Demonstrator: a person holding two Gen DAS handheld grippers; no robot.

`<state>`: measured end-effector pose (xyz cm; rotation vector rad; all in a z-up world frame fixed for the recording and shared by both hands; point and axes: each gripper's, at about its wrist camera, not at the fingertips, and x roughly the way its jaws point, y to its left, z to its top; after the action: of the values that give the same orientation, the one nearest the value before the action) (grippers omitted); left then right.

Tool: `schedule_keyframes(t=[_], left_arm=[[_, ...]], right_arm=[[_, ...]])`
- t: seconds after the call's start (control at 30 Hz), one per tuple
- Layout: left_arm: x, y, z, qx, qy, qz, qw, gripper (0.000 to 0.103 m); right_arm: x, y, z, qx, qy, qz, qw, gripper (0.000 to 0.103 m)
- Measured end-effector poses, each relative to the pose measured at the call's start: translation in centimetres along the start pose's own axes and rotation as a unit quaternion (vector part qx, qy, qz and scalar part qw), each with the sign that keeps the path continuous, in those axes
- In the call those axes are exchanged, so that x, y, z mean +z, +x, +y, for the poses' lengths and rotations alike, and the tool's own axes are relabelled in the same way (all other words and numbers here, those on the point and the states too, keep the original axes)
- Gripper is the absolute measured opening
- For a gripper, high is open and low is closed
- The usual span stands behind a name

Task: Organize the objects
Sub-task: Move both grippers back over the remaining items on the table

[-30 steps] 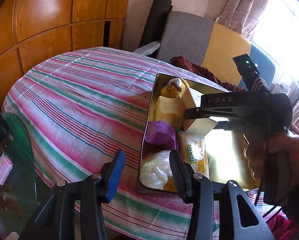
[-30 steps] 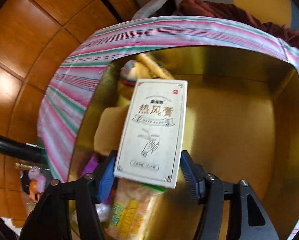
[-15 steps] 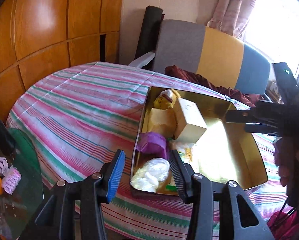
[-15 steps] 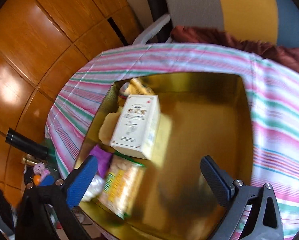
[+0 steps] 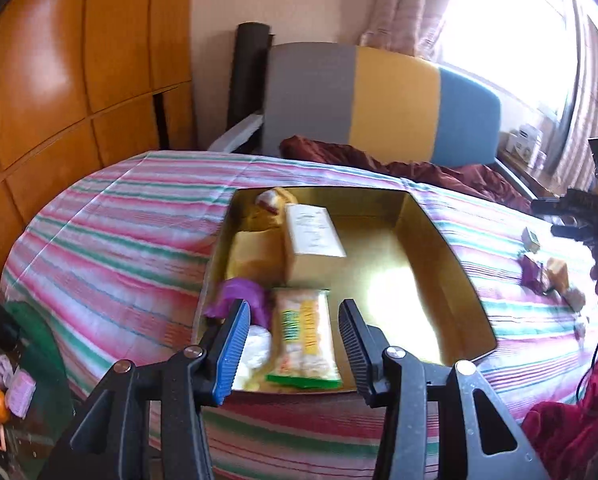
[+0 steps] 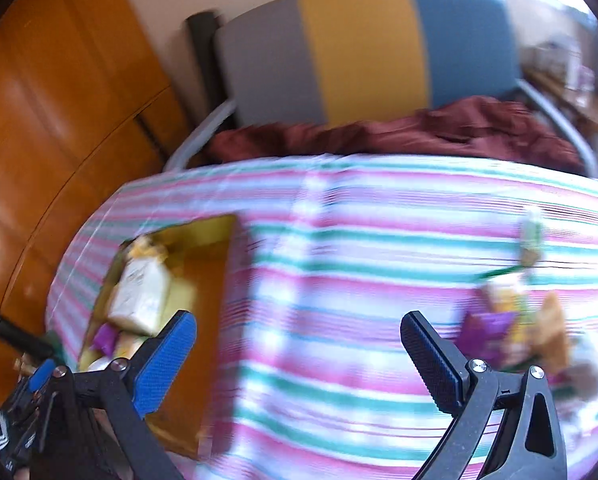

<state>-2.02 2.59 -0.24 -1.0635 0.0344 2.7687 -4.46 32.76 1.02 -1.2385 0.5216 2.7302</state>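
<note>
- Two grippers were in view, each with its jaws spread wide and nothing between them.
- The left gripper sat at the lower centre of the left wrist view, above the near edge of the gold-lined box.
- The box rested on the striped tablecloth at the centre of that view.
- Along the box's left side lay a white carton, a yellow block, a purple wrapper, a green-and-yellow snack packet and a white bag.
- The right half of the box floor was bare.
- The right gripper hung over the tablecloth at the lower centre of the blurred right wrist view, with the box at its left.
- A loose cluster of small items lay on the cloth at the right of that view, apart from the box.
</note>
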Motion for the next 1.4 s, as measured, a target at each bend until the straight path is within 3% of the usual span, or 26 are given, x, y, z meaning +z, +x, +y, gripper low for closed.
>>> schedule_keyframes(t=[0.1, 0.2, 0.37, 0.5, 0.57, 0.7, 0.93, 1.0, 1.13, 1.23, 1.27, 1.4], left_arm=[[0.5, 0.2, -2.1, -0.018, 0.023, 0.0, 0.9996, 0.047], [0.9, 0.5, -4.7, -0.04, 0.051, 0.001, 0.9979, 0.047], [1.5, 1.0, -9.4, -0.074, 0.098, 0.005, 0.9925, 0.047], [2.2, 2.0, -13.8, -0.108, 0.13, 0.022, 0.9854, 0.047], [2.4, 2.9, -16.1, -0.128, 0.14, 0.038, 0.9811, 0.047], [2.7, 5.1, -20.6, -0.173, 0.141, 0.083, 0.9712, 0.047], [2.2, 8.3, -27.4, -0.216, 0.167, 0.133, 0.9528, 0.047], [2.2, 9.2, -29.4, -0.223, 0.177, 0.136, 0.9488, 0.051], [2.2, 11.5, -31.9, -0.25, 0.177, 0.156, 0.9391, 0.069], [2.3, 12.1, -33.6, -0.236, 0.218, 0.135, 0.9373, 0.07], [2.3, 12.0, -34.1, -0.235, 0.249, 0.123, 0.9312, 0.072], [2.2, 12.5, -36.0, -0.236, 0.368, 0.113, 0.8922, 0.072]], right_arm=[[0.7, -2.0, -5.3, -0.048, 0.05, -0.033, 0.997, 0.103], [0.8, -3.5, -11.3, -0.092, 0.119, -0.061, 0.987, 0.103], [-1.3, -4.3, -20.7, -0.143, 0.234, -0.078, 0.959, 0.103], [-3.2, -4.9, -25.2, -0.097, 0.352, -0.092, 0.926, 0.103], [-3.3, -5.1, -25.6, -0.101, 0.358, -0.093, 0.923, 0.103], [-3.3, -4.6, -25.4, -0.069, 0.362, -0.083, 0.926, 0.103], [-3.7, -4.1, -24.9, -0.039, 0.36, -0.076, 0.929, 0.103], [-3.7, -3.8, -24.9, -0.033, 0.36, -0.071, 0.93, 0.103], [-3.5, -3.3, -24.5, -0.021, 0.352, -0.064, 0.933, 0.103], [-3.3, -2.9, -24.4, -0.015, 0.348, -0.056, 0.936, 0.103], [-3.4, -2.8, -24.4, -0.012, 0.35, -0.053, 0.935, 0.103], [-3.5, -2.6, -24.6, 0.003, 0.357, -0.05, 0.933, 0.103]])
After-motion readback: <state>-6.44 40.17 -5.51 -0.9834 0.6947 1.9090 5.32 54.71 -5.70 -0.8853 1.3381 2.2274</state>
